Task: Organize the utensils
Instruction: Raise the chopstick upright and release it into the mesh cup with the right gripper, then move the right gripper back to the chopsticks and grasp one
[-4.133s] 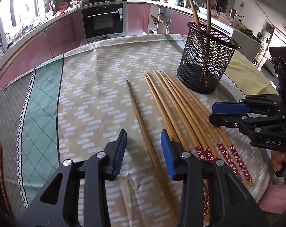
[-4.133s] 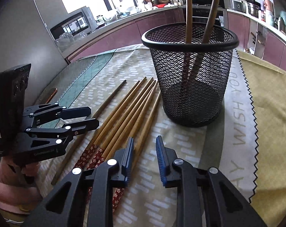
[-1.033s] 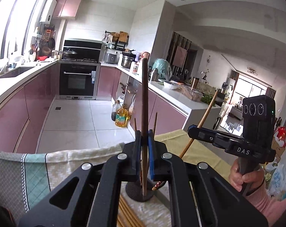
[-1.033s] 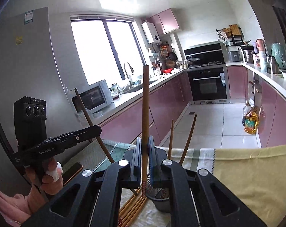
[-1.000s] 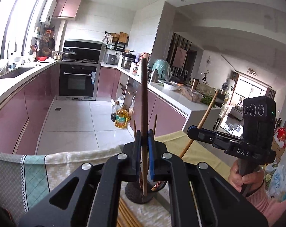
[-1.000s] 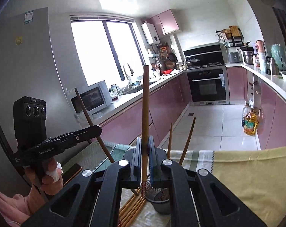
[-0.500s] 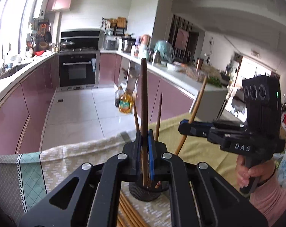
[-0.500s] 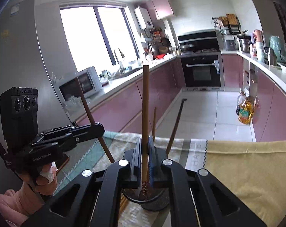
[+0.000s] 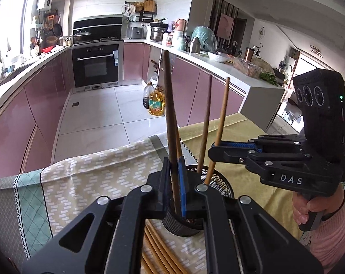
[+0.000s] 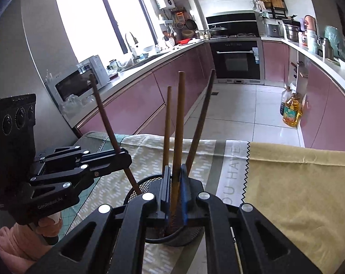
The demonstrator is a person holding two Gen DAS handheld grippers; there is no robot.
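The left claw (image 9: 174,178) is closed on a dark chopstick (image 9: 169,114), holding it nearly upright with its lower end down inside the mesh cup (image 9: 220,182). In the right wrist view the same claw (image 10: 124,157) shows from the side, with the dark stick (image 10: 104,116) leaning up and to the left from the cup's rim.

The right claw (image 10: 174,185) grips a lighter chopstick (image 10: 179,118), also close to upright, its lower part inside the cup (image 10: 138,187). From the left wrist view this claw (image 9: 214,149) reaches in from the right, and the light stick (image 9: 222,111) slants up out of the cup.

Two more sticks already stand in the cup: a thin one (image 10: 166,123) just left of the gripped stick and a darker one (image 10: 202,118) leaning right.

The cup stands on the counter, on a patterned cloth (image 9: 104,173) next to a yellow cloth (image 10: 298,182). More chopsticks (image 9: 158,248) lie flat on the cloth just beside the cup's base, toward the left claw's camera.

A hand in a pink sleeve (image 9: 309,210) holds the right claw's grip; another hand (image 10: 48,225) holds the left one's.
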